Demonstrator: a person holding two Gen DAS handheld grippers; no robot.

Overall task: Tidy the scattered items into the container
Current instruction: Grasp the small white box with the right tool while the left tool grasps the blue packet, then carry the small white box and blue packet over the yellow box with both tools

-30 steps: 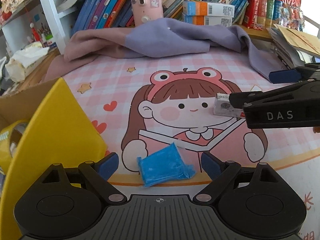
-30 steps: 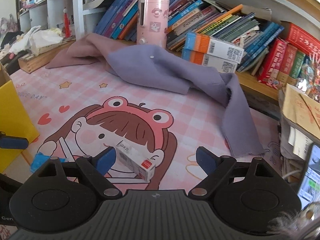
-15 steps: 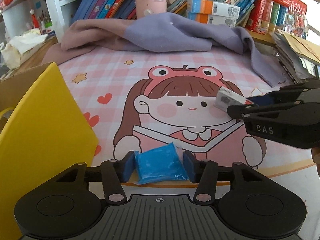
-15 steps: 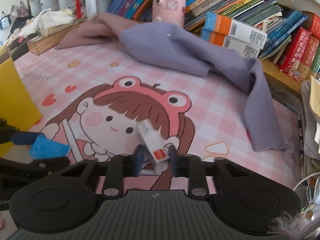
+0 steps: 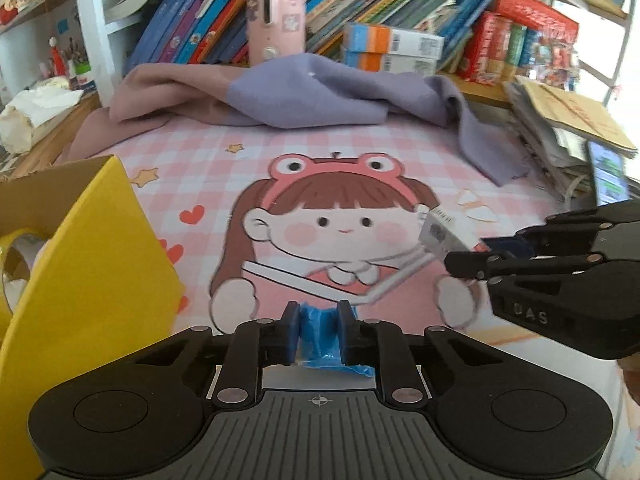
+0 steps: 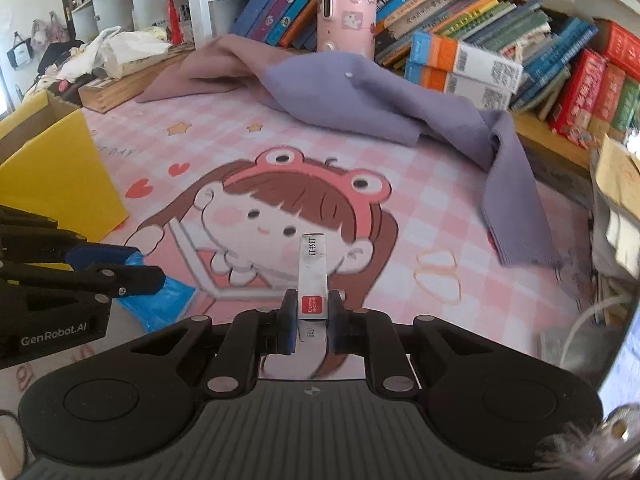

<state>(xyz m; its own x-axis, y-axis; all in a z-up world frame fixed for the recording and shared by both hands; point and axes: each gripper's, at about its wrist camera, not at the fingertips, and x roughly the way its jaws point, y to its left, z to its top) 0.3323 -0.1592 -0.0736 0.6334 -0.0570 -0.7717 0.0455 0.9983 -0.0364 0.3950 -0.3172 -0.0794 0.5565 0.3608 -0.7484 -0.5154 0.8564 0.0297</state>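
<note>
Two small things were already pinched. The crinkly blue plastic packet [image 5: 320, 334] sat squeezed between the pads of the left gripper [image 5: 319, 332], whose jaws were nearly shut on it. The long, thin white staple box with a red label [image 6: 313, 280] stuck straight out from the right gripper [image 6: 312, 322], which was closed tight on its near end. The yellow cardboard box [image 5: 100, 264] stood open on the left, just beside the left gripper, so that hand was nearer. The right one had to cross the pink cartoon mat [image 5: 400, 152].
</note>
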